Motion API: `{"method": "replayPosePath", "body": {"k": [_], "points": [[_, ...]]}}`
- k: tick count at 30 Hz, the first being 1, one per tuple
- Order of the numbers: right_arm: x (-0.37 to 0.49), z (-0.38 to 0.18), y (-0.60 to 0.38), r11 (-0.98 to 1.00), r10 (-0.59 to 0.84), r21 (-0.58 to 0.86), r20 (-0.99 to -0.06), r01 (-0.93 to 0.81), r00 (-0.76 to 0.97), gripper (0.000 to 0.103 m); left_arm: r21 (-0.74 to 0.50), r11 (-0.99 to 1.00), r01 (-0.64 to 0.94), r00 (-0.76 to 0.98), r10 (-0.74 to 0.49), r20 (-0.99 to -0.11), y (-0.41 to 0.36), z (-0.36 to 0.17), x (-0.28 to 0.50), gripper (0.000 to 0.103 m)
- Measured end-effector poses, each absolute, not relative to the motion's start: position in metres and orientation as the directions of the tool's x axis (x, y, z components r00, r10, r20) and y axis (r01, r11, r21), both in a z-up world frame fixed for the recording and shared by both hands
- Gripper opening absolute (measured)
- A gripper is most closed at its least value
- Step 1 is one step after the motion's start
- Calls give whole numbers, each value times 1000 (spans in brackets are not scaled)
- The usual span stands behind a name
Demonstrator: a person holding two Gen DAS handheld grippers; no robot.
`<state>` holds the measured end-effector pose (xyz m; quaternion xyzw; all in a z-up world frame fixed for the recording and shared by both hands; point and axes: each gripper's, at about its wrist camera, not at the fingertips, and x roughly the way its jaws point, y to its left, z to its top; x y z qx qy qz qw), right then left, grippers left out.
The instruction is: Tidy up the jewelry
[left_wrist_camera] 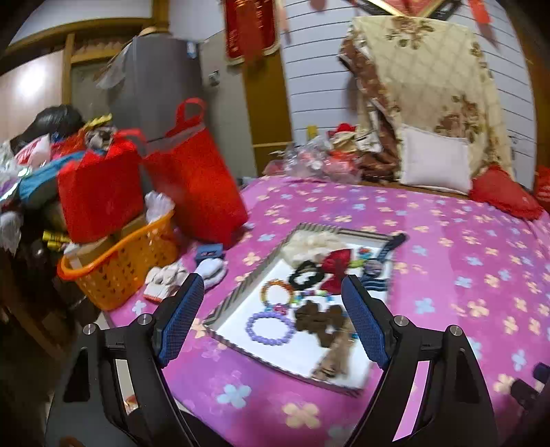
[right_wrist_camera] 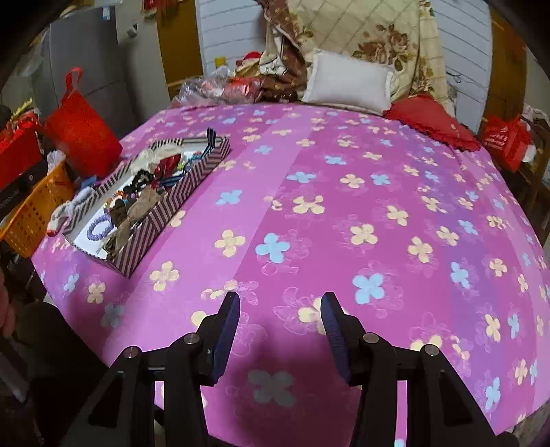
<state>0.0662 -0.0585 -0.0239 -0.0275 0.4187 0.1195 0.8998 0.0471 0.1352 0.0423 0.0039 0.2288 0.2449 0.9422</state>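
A striped shallow box [left_wrist_camera: 240, 285] lies on the pink flowered bedspread and holds jewelry: a purple bead bracelet [left_wrist_camera: 270, 328], an orange bead bracelet [left_wrist_camera: 275, 290], a black scrunchie [left_wrist_camera: 306, 275], a red bow [left_wrist_camera: 335, 268], a brown bow [left_wrist_camera: 319, 318] and other pieces. My left gripper [left_wrist_camera: 273, 287] is open and empty, hovering just before the box's near end. In the right wrist view the box [right_wrist_camera: 172, 206] sits far left. My right gripper [right_wrist_camera: 280, 307] is open and empty over bare bedspread, well right of the box.
An orange basket [left_wrist_camera: 120, 268], red bags [left_wrist_camera: 192, 175] and white gloves [left_wrist_camera: 168, 275] crowd the bed's left edge. A white pillow [right_wrist_camera: 350, 82], a red cushion [right_wrist_camera: 433, 123] and a folded quilt [right_wrist_camera: 361, 31] lie at the far end.
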Motion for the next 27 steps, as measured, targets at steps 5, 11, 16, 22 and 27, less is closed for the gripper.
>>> {"method": "replayPosePath", "body": {"k": [5,11,16,22,27], "points": [[48,-11,-70,977,168,32,-723,-210,670,47,69,915,-398,808,385,-446,110,65,31,83],[32,-1,-88,989,110,6,-690,-147,716,54,-2,957,-291,799,242,-550,83,69,25,83],[20,1,-94,993,79,-11,-685,-120,724,58,23,965,-261,779,225,-585,58,58,18,83],[10,-1,-84,990,41,-73,-680,-123,732,59,49,962,-269,752,242,-613,51,46,13,83],[7,-2,-73,986,34,-97,-683,-137,730,61,42,960,-278,733,240,-637,58,38,10,83]]}}
